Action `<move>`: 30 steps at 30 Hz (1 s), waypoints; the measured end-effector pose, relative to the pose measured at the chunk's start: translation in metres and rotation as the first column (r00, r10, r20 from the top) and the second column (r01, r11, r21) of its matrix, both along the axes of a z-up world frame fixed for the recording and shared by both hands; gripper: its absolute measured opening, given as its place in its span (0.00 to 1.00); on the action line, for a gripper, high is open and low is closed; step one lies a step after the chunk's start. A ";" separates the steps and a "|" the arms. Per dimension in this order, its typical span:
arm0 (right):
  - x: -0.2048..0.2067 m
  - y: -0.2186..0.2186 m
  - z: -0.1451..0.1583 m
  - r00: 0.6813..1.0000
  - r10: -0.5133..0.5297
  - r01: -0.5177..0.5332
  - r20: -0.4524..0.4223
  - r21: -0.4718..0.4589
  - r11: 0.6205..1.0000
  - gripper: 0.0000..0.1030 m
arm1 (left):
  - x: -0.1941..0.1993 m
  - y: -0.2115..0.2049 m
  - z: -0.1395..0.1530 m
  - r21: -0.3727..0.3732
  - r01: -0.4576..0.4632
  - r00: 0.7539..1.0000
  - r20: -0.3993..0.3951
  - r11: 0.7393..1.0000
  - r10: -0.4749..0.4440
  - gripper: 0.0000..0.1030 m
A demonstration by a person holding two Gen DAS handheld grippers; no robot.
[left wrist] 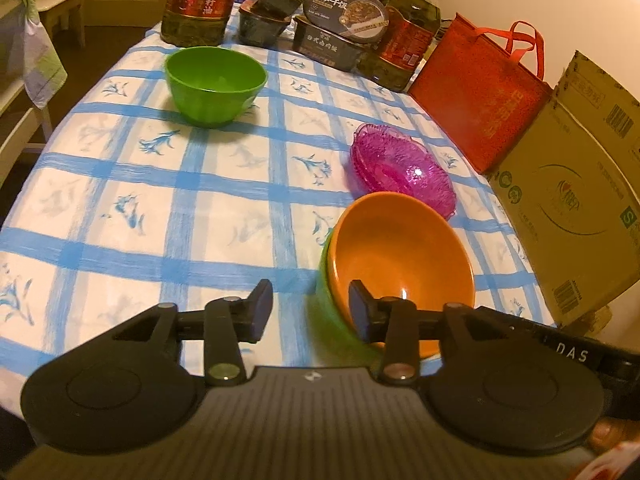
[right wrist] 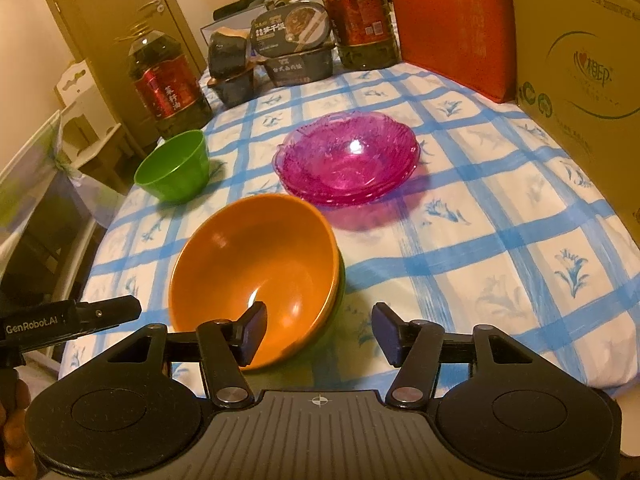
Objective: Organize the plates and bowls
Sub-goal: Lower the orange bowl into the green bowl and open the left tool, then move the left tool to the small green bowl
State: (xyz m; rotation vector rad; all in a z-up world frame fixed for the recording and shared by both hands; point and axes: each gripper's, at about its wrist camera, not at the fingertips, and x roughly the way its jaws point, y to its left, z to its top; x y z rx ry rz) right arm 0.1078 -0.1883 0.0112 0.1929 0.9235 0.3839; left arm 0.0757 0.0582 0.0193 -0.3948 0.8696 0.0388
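An orange bowl (left wrist: pixel 400 256) sits nested in a green bowl (left wrist: pixel 325 300) near the table's front; it also shows in the right wrist view (right wrist: pixel 256 264). A stack of pink glass plates (left wrist: pixel 404 168) (right wrist: pixel 348 160) lies behind it. A single green bowl (left wrist: pixel 216 82) (right wrist: pixel 176 168) stands at the far left. My left gripper (left wrist: pixel 312 312) is open and empty, its right finger over the orange bowl's near rim. My right gripper (right wrist: pixel 318 332) is open and empty, its left finger over the orange bowl's near rim.
Two oil bottles (left wrist: pixel 200 0) (right wrist: pixel 360 16), dark food boxes (left wrist: pixel 340 28) (right wrist: pixel 292 48), a red bag (left wrist: pixel 480 92) (right wrist: pixel 452 20) and a cardboard box (left wrist: pixel 568 200) (right wrist: pixel 580 80) line the back and right of the blue-checked table (left wrist: pixel 160 200). The left gripper's side (right wrist: pixel 72 322) shows at the left edge.
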 end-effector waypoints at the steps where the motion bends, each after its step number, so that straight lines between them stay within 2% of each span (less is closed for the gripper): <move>1: -0.002 0.000 0.000 1.000 0.002 -0.002 0.000 0.000 1.000 0.59 | -0.003 0.000 0.000 0.005 -0.001 1.000 0.001 1.000 0.001 0.42; 7: -0.013 0.003 0.000 1.000 0.020 -0.020 -0.009 -0.010 1.000 0.63 | -0.019 -0.001 0.001 0.034 -0.012 1.000 0.000 0.999 0.012 0.58; 11: -0.017 0.005 -0.001 0.999 0.034 -0.034 -0.013 -0.014 0.999 0.64 | -0.029 0.002 -0.001 0.045 -0.026 1.000 -0.007 0.999 0.026 0.63; 18: -0.022 0.011 0.001 0.999 0.053 -0.053 -0.011 -0.016 0.998 0.65 | -0.039 0.009 -0.004 0.070 -0.046 0.999 -0.020 0.996 0.047 0.67; 30: -0.026 0.016 -0.001 0.997 0.069 -0.070 -0.016 -0.027 0.997 0.66 | -0.047 0.015 -0.007 0.065 -0.064 0.998 -0.022 0.996 0.066 0.69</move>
